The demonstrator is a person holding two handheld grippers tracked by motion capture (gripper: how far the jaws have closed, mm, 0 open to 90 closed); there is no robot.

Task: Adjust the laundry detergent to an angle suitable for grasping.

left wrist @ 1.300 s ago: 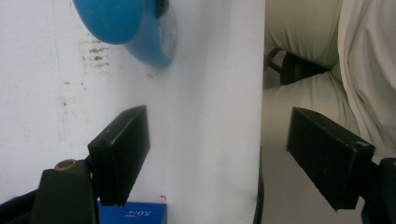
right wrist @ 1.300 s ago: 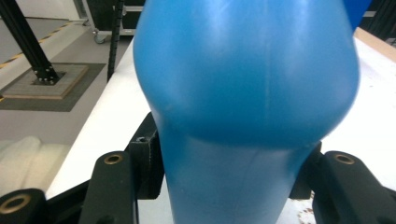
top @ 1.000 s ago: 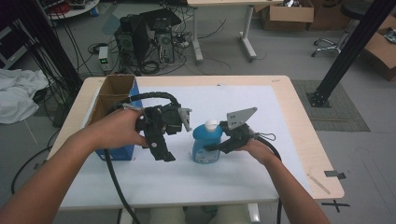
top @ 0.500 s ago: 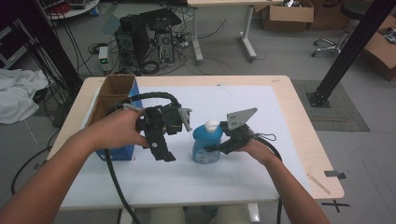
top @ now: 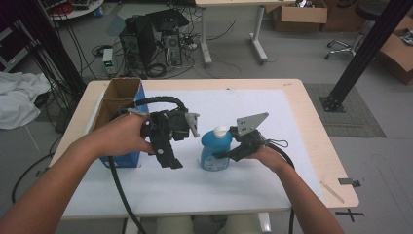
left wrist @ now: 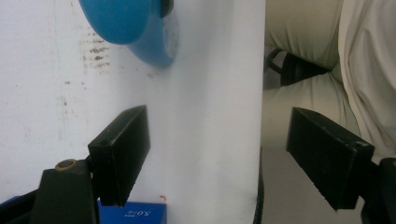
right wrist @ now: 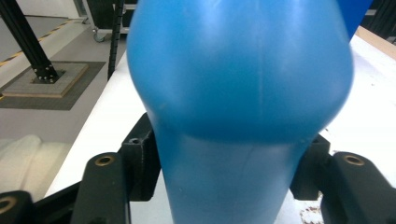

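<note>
A blue bottle (top: 215, 153) with a white cap stands upright at the middle of the white mat, close to the front. My right gripper (top: 223, 156) comes in from the right and is shut on its lower body; in the right gripper view the bottle (right wrist: 238, 93) sits squeezed between the two jaws of that gripper (right wrist: 229, 168). Left of the bottle, my left gripper (top: 168, 157) hangs above the mat, apart from it and pointing down. Its jaws (left wrist: 219, 140) stand wide open with nothing between them, and the bottle (left wrist: 126, 23) shows beyond them.
An open cardboard box (top: 117, 97) with a blue side stands at the table's left edge, behind my left hand. The white mat (top: 272, 126) covers most of the wooden table (top: 321, 146). The person's legs (left wrist: 317, 84) show past the front edge.
</note>
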